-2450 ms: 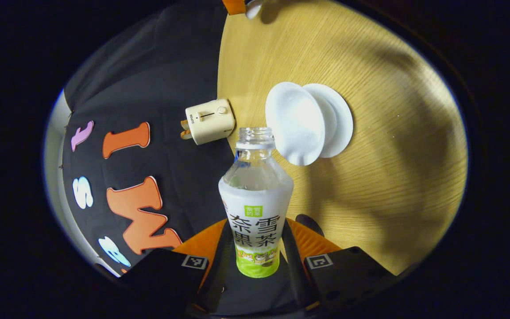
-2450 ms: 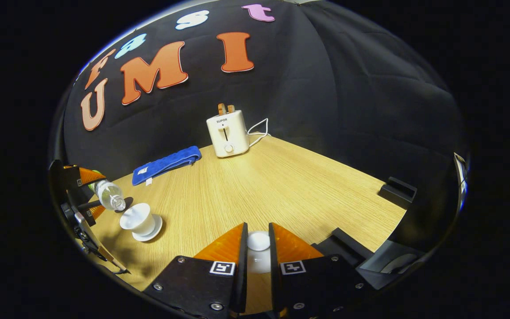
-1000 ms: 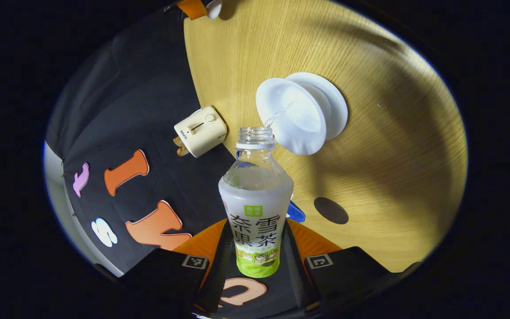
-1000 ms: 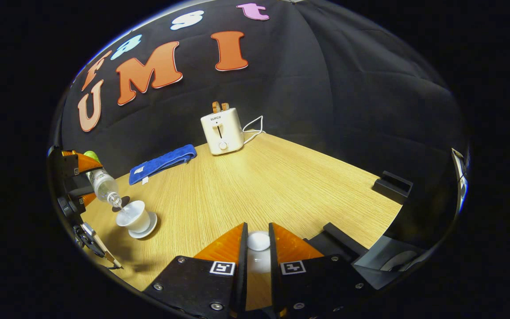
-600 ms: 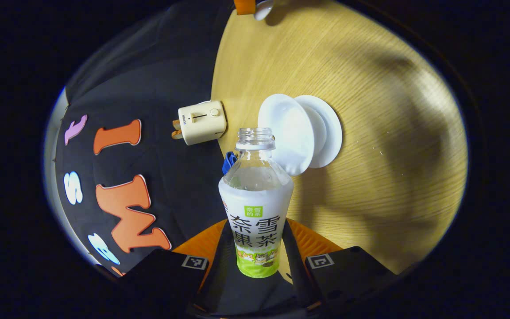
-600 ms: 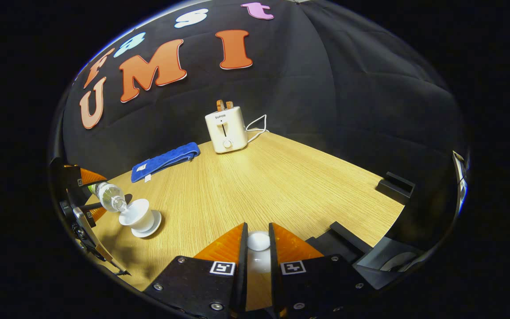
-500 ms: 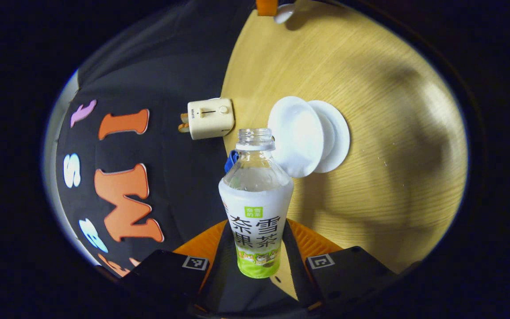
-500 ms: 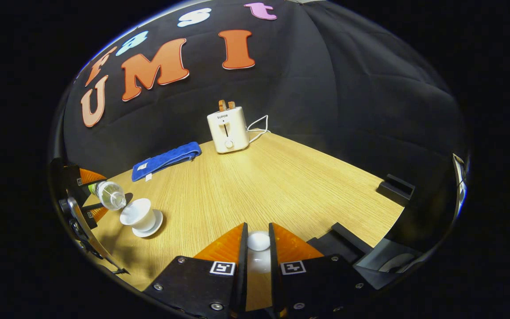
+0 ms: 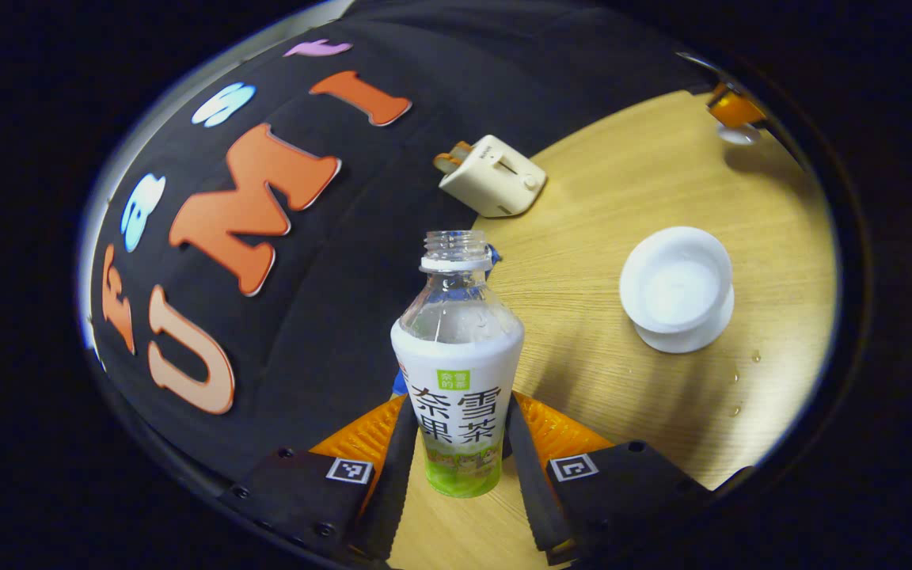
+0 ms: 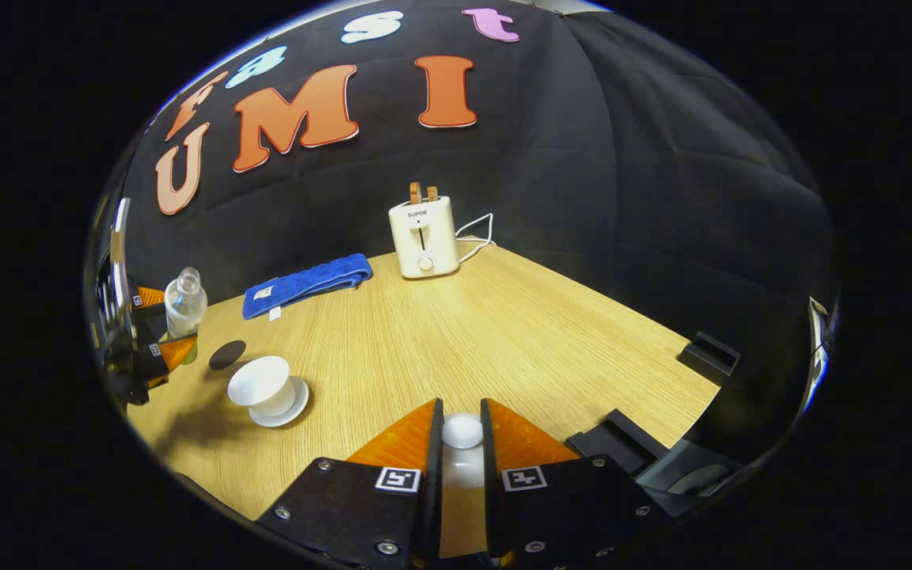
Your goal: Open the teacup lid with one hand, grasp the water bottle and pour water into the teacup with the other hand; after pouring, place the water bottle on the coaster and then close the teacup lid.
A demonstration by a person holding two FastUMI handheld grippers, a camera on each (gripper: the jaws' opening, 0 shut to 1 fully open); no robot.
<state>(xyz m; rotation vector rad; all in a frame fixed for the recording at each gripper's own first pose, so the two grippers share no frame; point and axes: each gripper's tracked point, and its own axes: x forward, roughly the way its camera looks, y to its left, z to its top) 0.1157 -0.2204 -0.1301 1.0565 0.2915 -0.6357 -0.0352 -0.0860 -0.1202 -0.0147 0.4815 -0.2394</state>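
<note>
Left claw (image 9: 456,443) pinching upright water bottle (image 9: 457,356), right claw (image 10: 461,447) clamped on teacup lid (image 10: 462,431).

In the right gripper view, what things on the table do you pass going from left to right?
Water bottle → black coaster → teacup → blue cloth → toaster → black block.

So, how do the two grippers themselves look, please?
The left gripper and the right gripper each have two wedge-shaped, ribbed fingers mounted on black blocks. Every block carries a small square black-and-white marker and round screws.
</note>
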